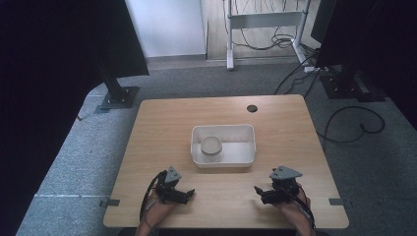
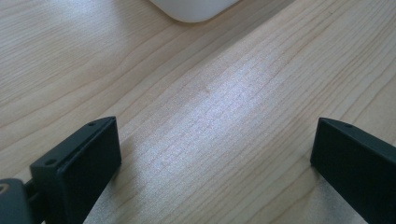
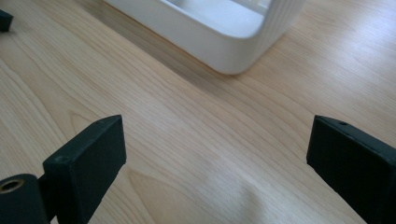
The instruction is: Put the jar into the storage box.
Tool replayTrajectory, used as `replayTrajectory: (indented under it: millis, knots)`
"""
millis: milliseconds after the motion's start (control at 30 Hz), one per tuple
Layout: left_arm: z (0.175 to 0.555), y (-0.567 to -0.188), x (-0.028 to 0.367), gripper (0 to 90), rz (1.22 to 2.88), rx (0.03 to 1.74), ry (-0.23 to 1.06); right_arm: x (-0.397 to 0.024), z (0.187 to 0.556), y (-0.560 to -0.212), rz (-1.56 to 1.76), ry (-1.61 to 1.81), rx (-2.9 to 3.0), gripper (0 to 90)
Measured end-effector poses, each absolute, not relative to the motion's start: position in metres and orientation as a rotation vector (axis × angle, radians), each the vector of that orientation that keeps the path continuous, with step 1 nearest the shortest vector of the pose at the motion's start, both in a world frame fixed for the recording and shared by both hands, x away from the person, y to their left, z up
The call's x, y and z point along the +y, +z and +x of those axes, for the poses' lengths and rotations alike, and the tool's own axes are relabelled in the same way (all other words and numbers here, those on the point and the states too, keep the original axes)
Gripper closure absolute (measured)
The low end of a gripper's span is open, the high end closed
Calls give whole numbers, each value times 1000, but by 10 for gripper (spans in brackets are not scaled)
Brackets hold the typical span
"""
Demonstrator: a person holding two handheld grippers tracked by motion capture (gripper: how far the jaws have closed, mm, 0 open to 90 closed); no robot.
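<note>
Sitting in the white tray (image 1: 246, 147), a lidded jar (image 1: 211, 146) faces both grippers' spread, empty jaws.

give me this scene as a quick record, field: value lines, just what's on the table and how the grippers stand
surface: light wooden table with a round dark hole near its far edge
container: white rectangular plastic tub, mid-table
contents: round pale lidded jar in the tub's left half
left hand-held gripper: jaws open, holding nothing, near the table's front edge, apart from the tub
right hand-held gripper: jaws open, holding nothing, near the front edge, apart from the tub
contact: neither gripper touches the tub or jar
</note>
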State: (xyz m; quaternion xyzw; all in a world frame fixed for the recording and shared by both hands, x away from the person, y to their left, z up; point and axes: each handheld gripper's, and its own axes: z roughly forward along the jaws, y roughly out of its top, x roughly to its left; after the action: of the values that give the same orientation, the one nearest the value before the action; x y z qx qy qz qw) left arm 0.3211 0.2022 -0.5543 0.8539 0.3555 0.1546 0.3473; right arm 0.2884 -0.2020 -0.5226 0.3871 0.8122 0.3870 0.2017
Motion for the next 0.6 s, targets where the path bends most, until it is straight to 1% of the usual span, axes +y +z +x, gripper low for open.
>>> replayTrajectory:
  millis: [600]
  knots:
    - [321,-554,202,16,2214,923,401,-235,275,-537,1209,1011,2224,46]
